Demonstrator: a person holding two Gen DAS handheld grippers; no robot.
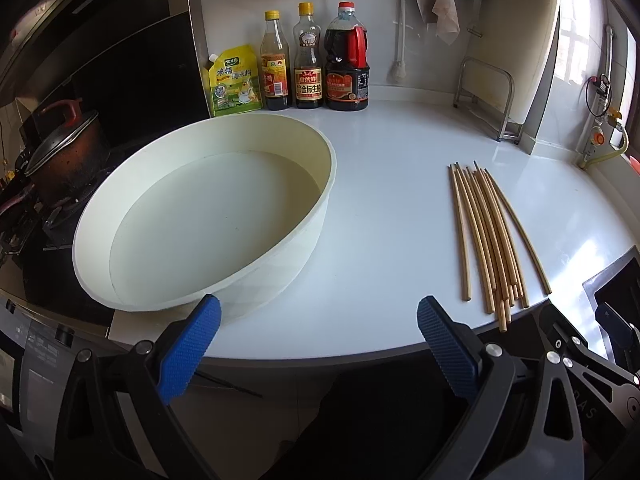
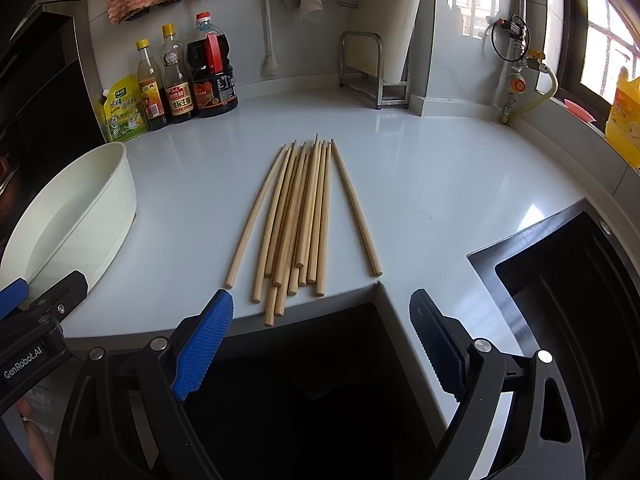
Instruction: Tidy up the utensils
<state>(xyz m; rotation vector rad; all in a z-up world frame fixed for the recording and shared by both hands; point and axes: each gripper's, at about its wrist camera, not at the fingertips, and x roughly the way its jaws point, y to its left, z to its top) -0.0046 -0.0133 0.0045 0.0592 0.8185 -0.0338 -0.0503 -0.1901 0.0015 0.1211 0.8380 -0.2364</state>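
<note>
Both tools hang spread wide and empty at the counter's near edge: left gripper before the white basin, right gripper before the chopsticks. These lie loosely bunched on the white counter, some ends overhanging (nearly over the drop). A clumsy pinch could likely roll several off.

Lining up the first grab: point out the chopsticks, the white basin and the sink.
chopsticks (image 2: 298, 224): right wrist view, middle of bundle.
white basin (image 1: 280, 258): left wrist view, outer wall.
sink (image 2: 560, 264): right wrist view, inner wall.
</note>
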